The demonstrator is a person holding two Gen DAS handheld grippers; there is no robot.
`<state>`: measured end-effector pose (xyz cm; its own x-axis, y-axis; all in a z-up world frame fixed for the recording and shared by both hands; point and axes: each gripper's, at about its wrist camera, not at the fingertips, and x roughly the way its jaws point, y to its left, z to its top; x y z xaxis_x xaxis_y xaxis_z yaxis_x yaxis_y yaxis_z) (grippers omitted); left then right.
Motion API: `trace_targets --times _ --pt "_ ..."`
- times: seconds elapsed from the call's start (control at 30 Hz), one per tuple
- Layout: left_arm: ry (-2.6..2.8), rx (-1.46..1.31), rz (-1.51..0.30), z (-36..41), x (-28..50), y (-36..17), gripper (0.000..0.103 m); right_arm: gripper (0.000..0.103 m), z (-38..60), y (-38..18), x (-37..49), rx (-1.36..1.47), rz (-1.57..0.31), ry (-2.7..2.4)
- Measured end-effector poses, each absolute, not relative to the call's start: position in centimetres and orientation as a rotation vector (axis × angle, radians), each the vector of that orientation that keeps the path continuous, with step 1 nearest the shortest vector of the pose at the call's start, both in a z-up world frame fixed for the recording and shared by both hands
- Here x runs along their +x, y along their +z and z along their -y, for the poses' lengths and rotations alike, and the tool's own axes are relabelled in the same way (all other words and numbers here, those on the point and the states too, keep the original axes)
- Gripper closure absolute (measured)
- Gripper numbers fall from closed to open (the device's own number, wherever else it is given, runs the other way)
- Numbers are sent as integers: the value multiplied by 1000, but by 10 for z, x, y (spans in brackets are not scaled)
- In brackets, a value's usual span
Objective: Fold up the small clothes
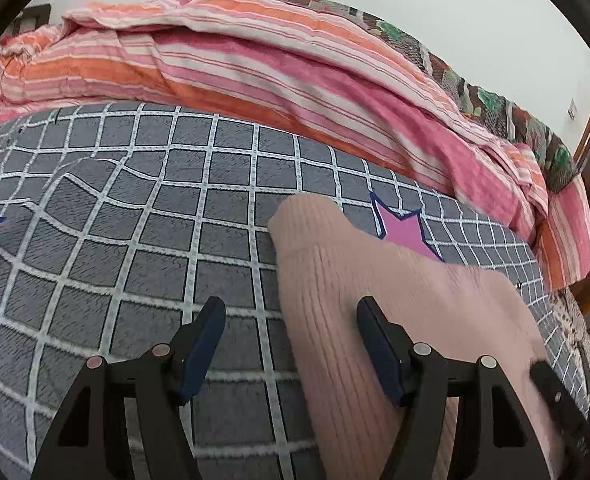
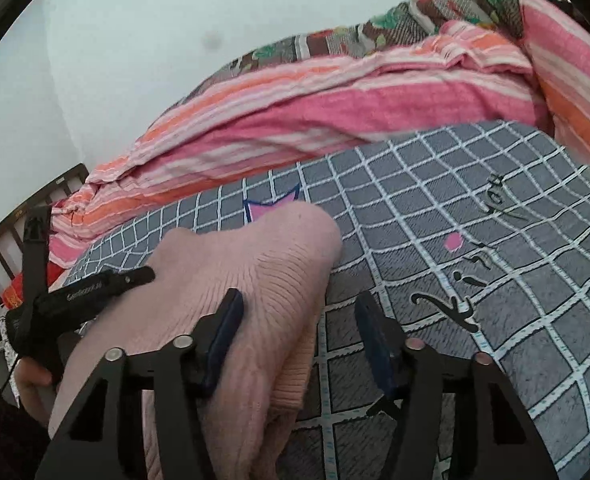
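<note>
Lying on the grey checked blanket (image 1: 135,240), the pink knit garment (image 1: 375,300) sits between both tools so each can take an edge: left gripper (image 1: 291,344) spread apart astride its left edge, right gripper (image 2: 299,340) apart too, seemingly unclamped

Small white lettering, too blurred to read, on the left tongs (image 2: 135,276); black script on the checked blanket (image 2: 475,216).
</note>
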<state>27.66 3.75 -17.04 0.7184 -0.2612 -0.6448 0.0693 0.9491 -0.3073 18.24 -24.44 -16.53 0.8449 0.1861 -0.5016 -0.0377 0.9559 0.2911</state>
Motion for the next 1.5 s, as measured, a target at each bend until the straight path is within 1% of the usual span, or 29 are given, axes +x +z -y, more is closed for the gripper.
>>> trace_targets --times 0.03,0.1,0.17,0.2,0.27,0.3,0.67,0.97,1.5 --pt "-193 -268 -753 -35 274 -168 36 55 246 -165 182 281 -549 109" --pt "-209 -264 -758 -32 268 -165 36 67 250 -166 183 300 -552 98" --pt "-203 -241 -749 -29 259 -162 36 76 254 -168 187 319 -569 84" --pt "-199 -236 -744 -29 255 -161 36 79 253 -169 188 317 -575 92" --pt "-201 -239 -736 -29 247 -159 36 82 250 -168 188 297 -574 85" --pt "-201 -240 -738 -30 243 -159 36 85 247 -167 187 283 -572 86" --pt "-219 -230 -772 -27 206 -154 36 86 248 -170 189 287 -592 87" --pt "-245 -240 -782 -28 183 -157 36 83 247 -170 189 284 -596 74" --pt "-255 -170 -781 -19 169 -153 35 83 251 -171 190 311 -604 71"
